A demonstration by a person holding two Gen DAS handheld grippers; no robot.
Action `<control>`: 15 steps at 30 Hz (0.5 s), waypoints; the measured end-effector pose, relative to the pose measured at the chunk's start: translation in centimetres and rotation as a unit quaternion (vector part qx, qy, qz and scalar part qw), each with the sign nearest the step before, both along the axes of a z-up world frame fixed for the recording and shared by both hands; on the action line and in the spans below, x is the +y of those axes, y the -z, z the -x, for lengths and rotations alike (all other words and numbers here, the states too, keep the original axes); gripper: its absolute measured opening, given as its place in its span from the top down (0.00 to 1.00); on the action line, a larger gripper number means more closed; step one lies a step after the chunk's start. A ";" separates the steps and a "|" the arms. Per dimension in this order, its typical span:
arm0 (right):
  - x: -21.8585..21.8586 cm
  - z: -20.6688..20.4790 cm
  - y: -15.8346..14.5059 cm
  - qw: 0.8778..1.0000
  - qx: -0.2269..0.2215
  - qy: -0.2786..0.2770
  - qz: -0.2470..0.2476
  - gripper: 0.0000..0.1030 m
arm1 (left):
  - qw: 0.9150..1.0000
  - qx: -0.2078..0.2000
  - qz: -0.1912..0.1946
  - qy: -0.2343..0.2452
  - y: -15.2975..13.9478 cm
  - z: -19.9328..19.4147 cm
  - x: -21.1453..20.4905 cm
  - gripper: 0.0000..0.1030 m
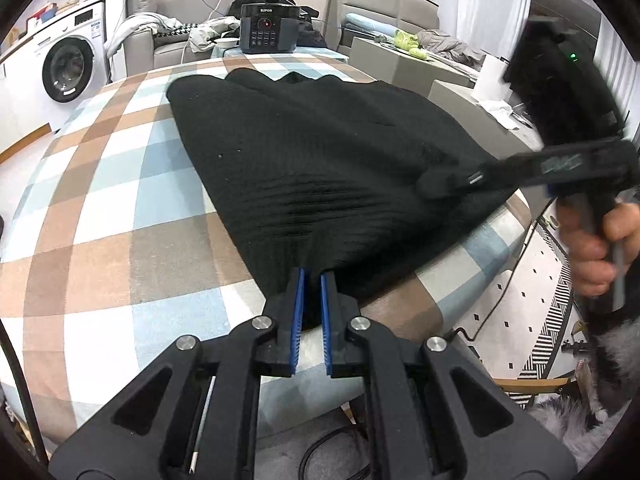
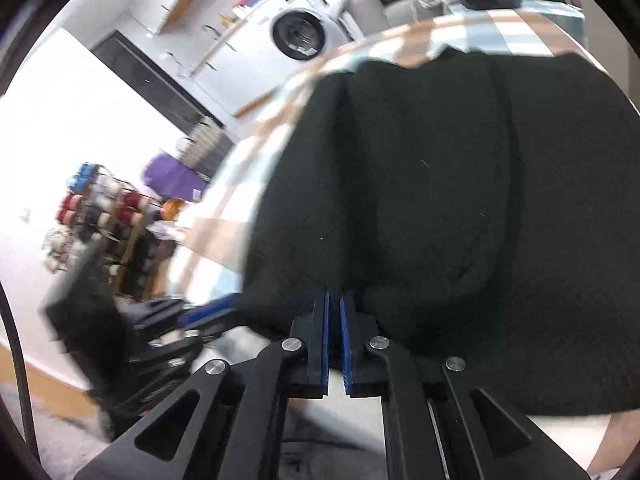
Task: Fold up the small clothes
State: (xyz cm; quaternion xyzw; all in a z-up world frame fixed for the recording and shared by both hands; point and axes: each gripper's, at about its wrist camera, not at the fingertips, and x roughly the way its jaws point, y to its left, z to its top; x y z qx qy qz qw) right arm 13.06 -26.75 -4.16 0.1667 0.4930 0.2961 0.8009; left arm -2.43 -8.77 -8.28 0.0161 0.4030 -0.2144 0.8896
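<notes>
We hold the sweater's [image 1: 320, 160] near hem, left gripper [image 1: 313, 280] and right gripper [image 2: 335, 300] both pinched narrowly on it; its length runs straight ahead (away from us).

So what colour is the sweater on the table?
Black sweater, plain knit, seen best from the left wrist view.

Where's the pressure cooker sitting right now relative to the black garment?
In the left wrist view the pressure cooker stands at the table's far edge, just beyond the black garment, with the washing machine off to its left.
</notes>
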 end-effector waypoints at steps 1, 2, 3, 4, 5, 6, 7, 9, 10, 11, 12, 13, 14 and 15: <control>-0.1 0.3 -0.5 1.000 0.000 -0.001 -0.009 0.95 | 1.000 0.001 0.002 0.000 -0.1 0.0 0.2 0.96; -0.3 0.6 -1.2 1.000 0.000 -0.001 -0.014 0.95 | 1.000 0.002 0.006 0.000 -0.1 0.0 0.4 0.96; -0.5 0.8 -1.2 1.000 0.001 -0.002 -0.008 0.95 | 1.000 0.004 0.009 0.004 0.0 0.1 0.5 0.96; -0.3 1.0 -1.0 1.000 0.004 0.000 0.005 0.95 | 1.000 0.005 0.009 0.005 0.0 0.2 0.5 0.96; -0.3 0.9 -0.3 1.000 0.014 0.001 0.022 0.95 | 1.000 0.007 0.006 0.006 0.1 0.2 0.4 0.96; -0.2 0.7 0.8 0.999 0.033 0.002 0.035 0.95 | 1.000 0.012 0.003 0.007 0.3 0.2 0.3 0.96; -0.2 0.5 1.8 0.998 0.049 0.009 0.043 0.95 | 1.000 0.015 0.004 0.007 0.5 0.2 0.3 0.96; -0.6 0.2 3.0 0.997 0.068 0.020 0.038 0.95 | 1.000 0.019 0.006 0.004 0.4 0.4 0.2 0.96; -0.9 0.3 2.8 0.997 0.067 0.023 0.028 0.91 | 1.000 0.019 0.009 0.003 0.2 0.5 0.4 0.96; -1.5 0.6 2.2 0.998 0.061 0.025 0.020 0.87 | 1.000 0.021 0.016 0.002 0.1 0.6 0.6 0.95; -2.1 1.0 1.7 0.998 0.051 0.031 0.015 0.85 | 0.999 0.024 0.029 0.001 -0.2 0.7 0.9 0.95; -3.0 1.4 1.1 0.998 0.039 0.046 0.011 0.77 | 0.999 0.026 0.039 -0.001 -0.4 0.8 1.3 0.95; -3.7 1.6 0.8 0.998 0.032 0.057 0.010 0.69 | 0.998 0.030 0.050 -0.004 -0.6 0.8 1.6 0.91; -4.7 1.8 0.7 0.997 0.029 0.072 0.008 0.66 | 0.998 0.032 0.060 -0.008 -0.8 0.8 2.0 0.88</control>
